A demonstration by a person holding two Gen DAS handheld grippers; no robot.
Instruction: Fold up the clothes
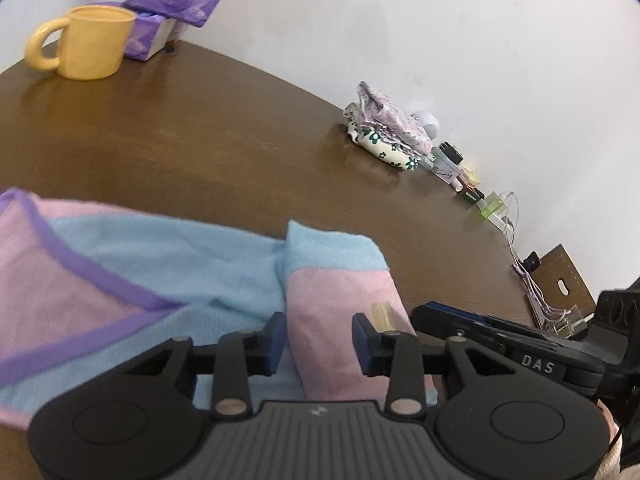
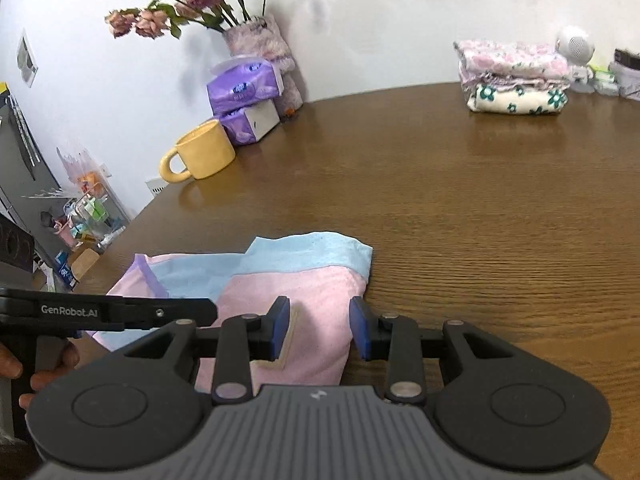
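A pink and light-blue garment with purple trim lies on the brown table, its right part folded over into a pink panel with a blue band. My left gripper hovers open just above that folded panel, fingers either side of it. In the right wrist view the same garment lies near the table's front edge, and my right gripper stands open over its pink fold, a beige label by the left finger. The other gripper's black body reaches in from the left, held by a hand.
A yellow mug and purple tissue packs stand at the back left by a vase of dried flowers. A stack of folded floral clothes sits at the back right by a white gadget. Small clutter and cables line the table edge.
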